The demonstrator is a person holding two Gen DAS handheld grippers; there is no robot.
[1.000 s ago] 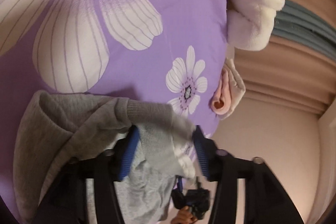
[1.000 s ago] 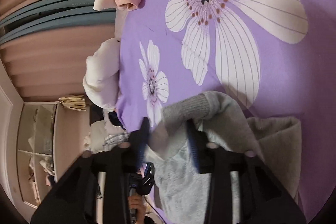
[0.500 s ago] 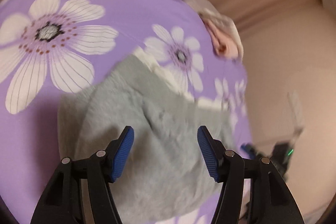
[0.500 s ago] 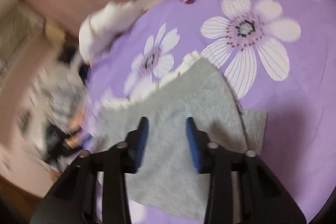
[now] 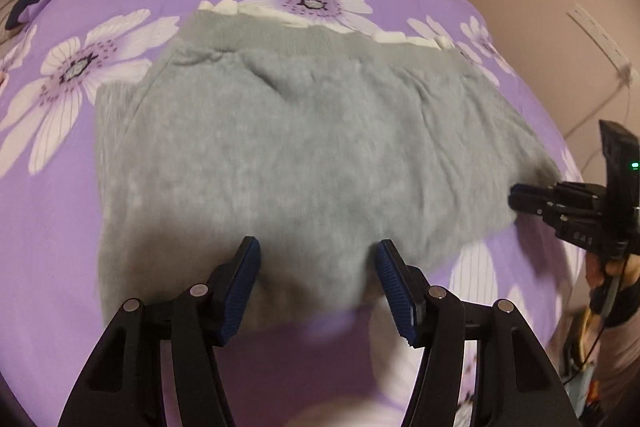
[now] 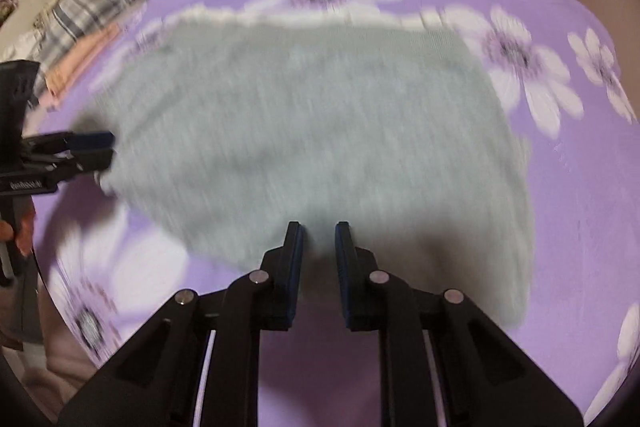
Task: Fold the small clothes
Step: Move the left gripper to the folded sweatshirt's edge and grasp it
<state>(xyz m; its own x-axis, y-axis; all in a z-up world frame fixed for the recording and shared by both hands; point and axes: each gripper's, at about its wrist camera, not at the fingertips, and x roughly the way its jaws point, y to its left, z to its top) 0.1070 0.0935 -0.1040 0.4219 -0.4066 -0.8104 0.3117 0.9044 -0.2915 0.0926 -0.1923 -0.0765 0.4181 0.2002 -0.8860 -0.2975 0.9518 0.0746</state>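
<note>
Since a second earlier, both grippers had let go of the grey garment (image 5: 304, 147), which now lay spread flat on the purple floral sheet (image 5: 56, 227), likely ready for folding. Left gripper (image 5: 316, 271) hovered half-open and empty; right gripper (image 6: 319, 247) had just been closing, nearly shut, nothing between. Ribbed hem with white trim faced away.
</note>
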